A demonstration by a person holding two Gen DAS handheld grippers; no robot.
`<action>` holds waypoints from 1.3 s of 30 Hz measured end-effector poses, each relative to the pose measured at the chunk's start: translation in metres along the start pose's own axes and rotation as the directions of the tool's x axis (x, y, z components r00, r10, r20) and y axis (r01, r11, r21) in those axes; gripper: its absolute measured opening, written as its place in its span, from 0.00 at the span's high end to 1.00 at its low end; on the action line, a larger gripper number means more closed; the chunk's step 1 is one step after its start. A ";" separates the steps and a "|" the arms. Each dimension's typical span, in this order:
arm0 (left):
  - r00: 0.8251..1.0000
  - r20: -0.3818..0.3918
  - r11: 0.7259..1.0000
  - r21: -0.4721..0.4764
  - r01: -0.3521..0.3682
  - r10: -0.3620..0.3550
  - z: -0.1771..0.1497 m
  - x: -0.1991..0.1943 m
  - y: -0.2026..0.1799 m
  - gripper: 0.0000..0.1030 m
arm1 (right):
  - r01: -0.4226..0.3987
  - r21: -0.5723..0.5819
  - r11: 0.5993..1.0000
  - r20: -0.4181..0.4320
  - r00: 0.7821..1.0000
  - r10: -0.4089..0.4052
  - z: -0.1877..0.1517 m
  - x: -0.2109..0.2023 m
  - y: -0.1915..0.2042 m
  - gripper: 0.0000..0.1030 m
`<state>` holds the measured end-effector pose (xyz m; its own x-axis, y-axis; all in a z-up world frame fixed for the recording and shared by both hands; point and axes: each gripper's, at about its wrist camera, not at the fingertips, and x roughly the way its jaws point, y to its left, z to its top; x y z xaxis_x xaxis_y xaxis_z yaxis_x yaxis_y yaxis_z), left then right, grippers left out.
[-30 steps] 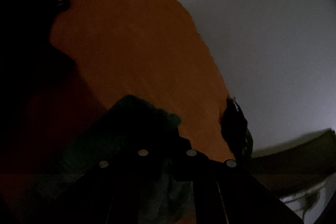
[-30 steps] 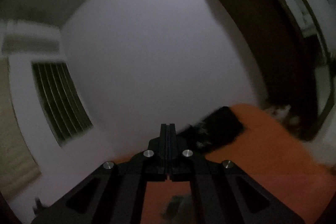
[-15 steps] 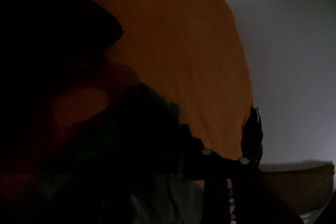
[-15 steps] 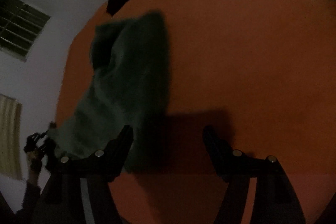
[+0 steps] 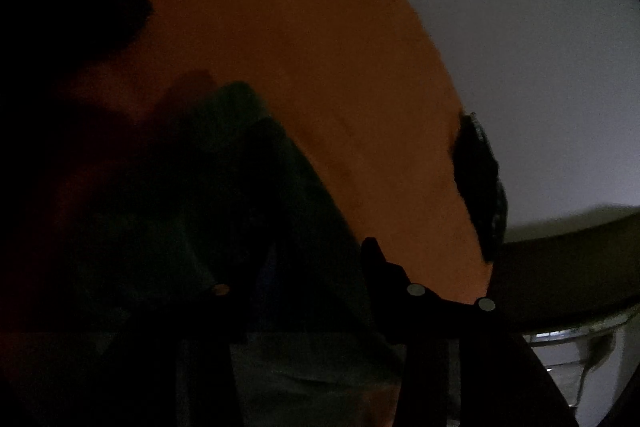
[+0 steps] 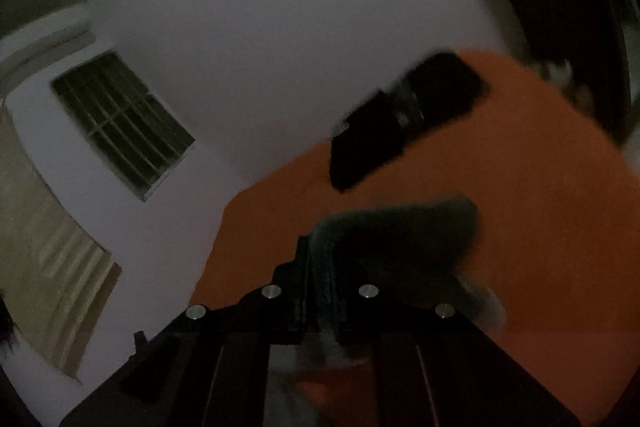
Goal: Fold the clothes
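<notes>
A dark green garment (image 6: 400,239) is lying bunched on the orange surface, one edge rising in a thin fold near the camera. In the left wrist view it (image 5: 240,195) is spreading dim, creased.

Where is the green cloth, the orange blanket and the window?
green cloth (image 6: 404,239), right wrist view, its top fold.
orange blanket (image 5: 288,39), left wrist view, its bare middle.
window (image 6: 124,123), right wrist view, its barred middle.

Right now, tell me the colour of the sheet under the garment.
Orange. The sheet shows best in the right wrist view, under the dark green garment.
</notes>
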<state>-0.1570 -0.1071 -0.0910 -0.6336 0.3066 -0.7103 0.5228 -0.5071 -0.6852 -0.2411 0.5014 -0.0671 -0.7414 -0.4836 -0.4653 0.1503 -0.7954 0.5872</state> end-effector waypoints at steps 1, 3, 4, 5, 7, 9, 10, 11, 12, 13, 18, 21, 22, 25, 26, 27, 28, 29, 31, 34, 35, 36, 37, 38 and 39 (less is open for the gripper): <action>1.000 -0.008 1.000 -0.013 -0.001 0.001 0.000 0.009 -0.002 0.55 | 0.026 -0.031 0.999 0.015 1.000 -0.025 0.008 -0.003 0.016 0.91; 1.000 -0.002 1.000 -0.031 -0.003 0.003 -0.006 0.019 -0.011 0.55 | 0.095 -0.071 0.993 0.021 0.995 -0.094 0.023 0.017 0.031 0.88; 1.000 0.010 1.000 -0.029 -0.010 0.010 -0.005 0.024 -0.020 0.55 | 0.138 -0.081 0.987 0.012 0.990 -0.137 0.031 0.039 0.030 0.88; 1.000 0.022 0.999 -0.027 -0.021 0.022 -0.004 0.022 -0.021 0.55 | 0.226 -0.094 0.970 -0.002 0.974 -0.227 0.041 0.083 0.019 0.88; 0.999 0.027 0.999 -0.033 -0.032 0.033 -0.002 0.017 -0.022 0.55 | 0.349 -0.071 0.935 -0.123 0.927 -0.355 0.047 0.122 -0.037 0.88; 0.999 0.029 0.998 -0.044 -0.038 0.039 -0.006 0.020 -0.027 0.55 | 0.419 0.008 0.908 -0.275 0.874 -0.401 0.042 0.152 -0.095 0.88; 0.999 0.030 0.998 -0.047 -0.044 0.045 -0.002 0.020 -0.028 0.55 | 0.418 0.112 0.901 -0.334 0.870 -0.362 0.033 0.151 -0.123 0.88; 0.998 0.033 0.998 -0.046 -0.052 0.054 0.008 0.028 -0.032 0.55 | 0.419 0.214 0.883 -0.387 0.866 -0.317 0.024 0.150 -0.151 0.88; 0.997 0.035 0.997 -0.044 -0.061 0.063 0.014 0.034 -0.037 0.55 | 0.410 0.251 0.877 -0.382 0.874 -0.300 0.018 0.137 -0.166 0.88; 0.997 0.035 0.997 -0.039 -0.073 0.074 0.013 0.035 -0.041 0.55 | 0.401 0.288 0.869 -0.376 0.882 -0.283 0.012 0.125 -0.180 0.83; 0.988 0.053 0.988 -0.065 -0.139 0.143 0.018 0.040 -0.044 0.54 | 0.356 0.199 0.913 -0.398 0.881 -0.257 -0.041 0.011 -0.194 0.55; 0.987 0.053 0.986 -0.088 -0.145 0.149 0.015 0.054 -0.050 0.50 | 0.374 0.117 0.920 -0.403 0.865 -0.300 -0.083 -0.051 -0.185 0.40; 0.987 0.052 0.985 -0.093 -0.148 0.153 0.014 0.059 -0.052 0.50 | 0.380 0.076 0.922 -0.397 0.859 -0.322 -0.096 -0.069 -0.179 0.40; 0.984 0.060 0.977 -0.140 -0.158 0.168 0.007 0.074 -0.062 0.50 | 0.312 0.087 0.946 -0.424 0.871 -0.248 -0.126 -0.079 -0.167 0.40; 0.983 0.063 0.975 -0.156 -0.161 0.173 0.005 0.079 -0.065 0.50 | 0.254 0.147 0.956 -0.447 0.879 -0.165 -0.135 -0.073 -0.165 0.40; 0.982 0.065 0.971 -0.172 -0.164 0.178 0.003 0.084 -0.068 0.50 | 0.197 0.209 0.958 -0.466 0.881 -0.079 -0.144 -0.066 -0.164 0.40; 0.981 0.068 0.968 -0.187 -0.167 0.183 0.001 0.089 -0.072 0.50 | 0.168 0.280 0.945 -0.484 0.875 -0.012 -0.152 -0.058 -0.165 0.40; 0.980 0.070 0.964 -0.203 -0.170 0.188 -0.001 0.094 -0.075 0.50 | 0.163 0.303 0.939 -0.494 0.870 0.008 -0.157 -0.051 -0.167 0.40; 0.977 0.075 0.956 -0.234 -0.176 0.198 -0.006 0.104 -0.082 0.50 | 0.165 0.281 0.945 -0.502 0.865 -0.002 -0.159 -0.034 -0.167 0.40; 0.986 0.069 0.950 -0.286 -0.124 0.150 -0.019 0.117 -0.093 0.50 | 0.208 0.153 0.966 -0.505 0.857 -0.104 -0.147 -0.007 -0.165 0.42; 0.987 0.058 0.953 -0.273 -0.130 0.151 -0.020 0.122 -0.098 0.50 | 0.234 0.113 0.966 -0.513 0.846 -0.145 -0.141 -0.003 -0.164 0.70; 0.987 0.050 0.956 -0.259 -0.136 0.154 -0.021 0.126 -0.104 0.50 | 0.240 0.114 0.964 -0.491 0.857 -0.155 -0.129 0.004 -0.165 0.91; 0.985 0.054 0.958 -0.245 -0.146 0.164 -0.021 0.129 -0.109 0.50 | 0.243 0.147 0.959 -0.433 0.887 -0.159 -0.109 -0.007 -0.168 0.91; 0.984 0.058 0.960 -0.236 -0.153 0.171 -0.020 0.130 -0.113 0.50 | 0.244 0.181 0.953 -0.373 0.913 -0.164 -0.089 -0.017 -0.170 0.91; 0.984 0.063 0.959 -0.241 -0.149 0.168 -0.019 0.131 -0.115 0.50 | 0.263 0.189 0.946 -0.319 0.928 -0.195 -0.064 -0.031 -0.179 0.91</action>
<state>-0.2894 0.0066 -0.1088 -0.5713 0.1656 -0.8038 0.7328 -0.3380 -0.5905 -0.2034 0.6356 -0.2001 -0.5084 -0.4101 -0.7572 -0.1766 -0.8109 0.5579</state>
